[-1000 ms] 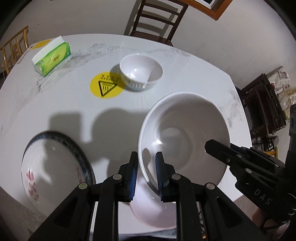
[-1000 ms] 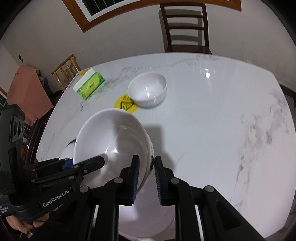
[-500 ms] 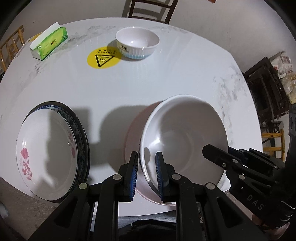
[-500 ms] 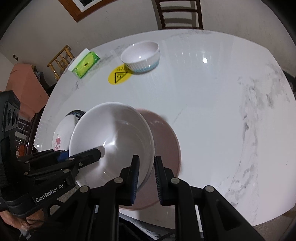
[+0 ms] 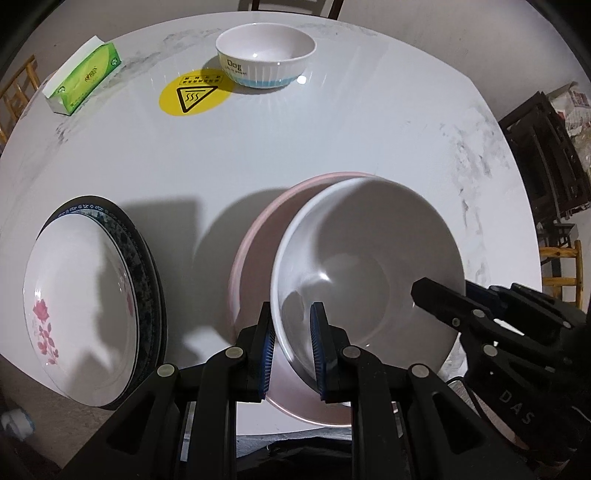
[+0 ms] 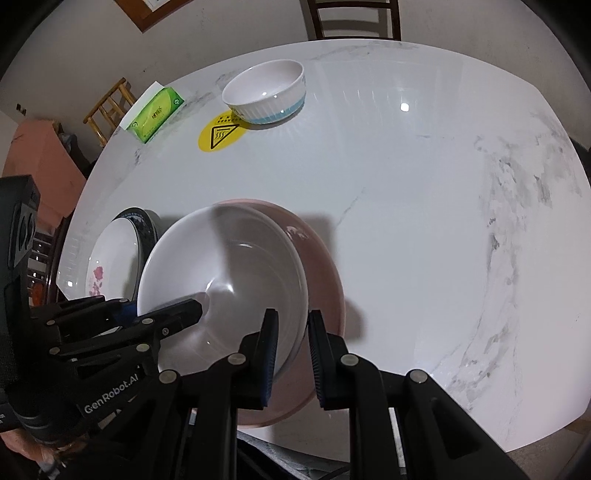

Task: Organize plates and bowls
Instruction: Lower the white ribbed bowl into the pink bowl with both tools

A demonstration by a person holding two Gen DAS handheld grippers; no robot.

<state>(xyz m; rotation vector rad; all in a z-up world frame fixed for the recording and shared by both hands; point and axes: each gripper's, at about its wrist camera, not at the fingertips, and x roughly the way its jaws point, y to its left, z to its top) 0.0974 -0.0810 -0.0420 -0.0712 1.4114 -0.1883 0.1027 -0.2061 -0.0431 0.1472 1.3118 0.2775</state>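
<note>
Both grippers hold one large white bowl (image 5: 369, 258) by its rim, just above a pink plate (image 5: 255, 251) at the table's near edge. My left gripper (image 5: 291, 354) is shut on the bowl's left rim. My right gripper (image 6: 291, 354) is shut on the right rim of the same white bowl (image 6: 221, 273), over the pink plate (image 6: 325, 266). Each gripper shows in the other's view, the right gripper (image 5: 436, 295) and the left gripper (image 6: 184, 310). A floral white plate (image 5: 81, 295) lies on a dark-rimmed plate to the left. A small ribbed bowl (image 5: 266, 55) stands at the far side.
A green tissue box (image 5: 81, 81) and a yellow warning sticker (image 5: 194, 96) lie at the far left of the white marble table (image 5: 332, 140). A wooden chair (image 6: 354, 18) stands behind the table; dark furniture (image 5: 543, 155) is off its right edge.
Both grippers have lowered the white bowl toward the pink plate, which now shows around the bowl's far side. The cameras tilted further down onto the table.
</note>
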